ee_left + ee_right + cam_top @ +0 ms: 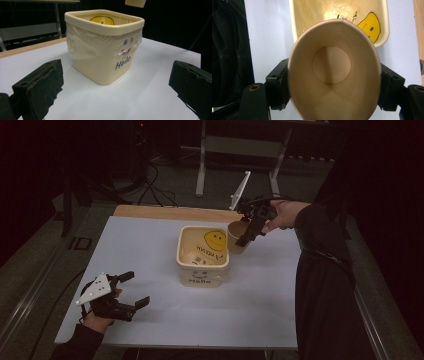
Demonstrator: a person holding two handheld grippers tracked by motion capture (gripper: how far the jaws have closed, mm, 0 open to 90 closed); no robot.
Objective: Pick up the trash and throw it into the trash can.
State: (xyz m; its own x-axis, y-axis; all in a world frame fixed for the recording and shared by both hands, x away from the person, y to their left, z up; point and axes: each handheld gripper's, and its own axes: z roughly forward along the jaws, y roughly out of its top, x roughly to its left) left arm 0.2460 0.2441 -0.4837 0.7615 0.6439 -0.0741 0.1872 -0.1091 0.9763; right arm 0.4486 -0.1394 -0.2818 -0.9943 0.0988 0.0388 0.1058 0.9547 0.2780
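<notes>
paper cup (333, 72) | tan, empty, squeezed oval at the rim | tilted, held aloft | frame centre in the right gripper view, right of centre in the high view, beside the cream tub's (202, 276) right rim

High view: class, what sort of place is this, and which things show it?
Probably a dim workshop or lab set up for recording, not a home: a plain white table, cables trailing across the floor, a metal bench frame behind, and hand-held grippers working beside a tub.
</notes>
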